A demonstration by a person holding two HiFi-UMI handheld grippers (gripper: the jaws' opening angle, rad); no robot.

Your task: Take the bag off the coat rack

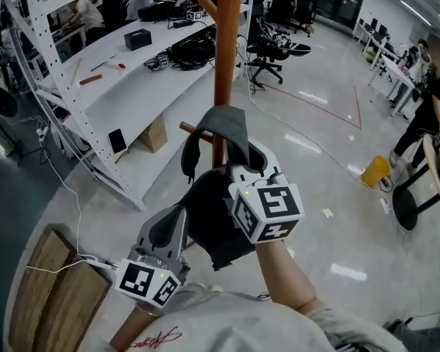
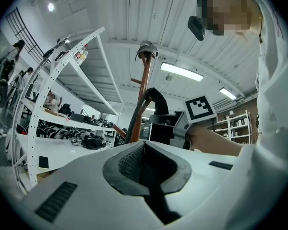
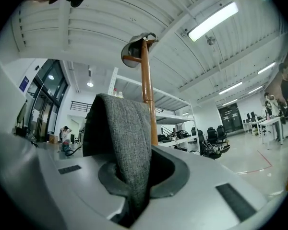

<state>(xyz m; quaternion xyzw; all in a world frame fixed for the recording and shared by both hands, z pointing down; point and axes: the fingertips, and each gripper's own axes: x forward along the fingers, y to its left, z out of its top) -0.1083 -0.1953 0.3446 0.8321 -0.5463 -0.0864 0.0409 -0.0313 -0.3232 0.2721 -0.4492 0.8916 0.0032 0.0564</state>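
Observation:
A dark grey bag [image 1: 213, 222] hangs against the orange-brown coat rack pole [image 1: 224, 50]. Its grey strap [image 1: 226, 127] loops over a low peg [image 1: 194, 130]. My right gripper [image 1: 238, 169] is shut on that strap, just below the peg. In the right gripper view the woven strap [image 3: 127, 138] runs up out of the closed right gripper [image 3: 134, 183], with the pole [image 3: 146, 90] behind it and a cap [image 3: 138, 44] on top. My left gripper [image 1: 177, 220] is shut and holds nothing, low and left of the bag. The left gripper [image 2: 145, 164] faces the pole [image 2: 140, 107].
A white workbench and shelving [image 1: 132, 72] stand left of the rack. A wooden crate [image 1: 51, 284] sits at the lower left. Office chairs [image 1: 275, 46] stand behind the pole, a yellow floor sign [image 1: 375, 171] and a person [image 1: 425, 116] to the right.

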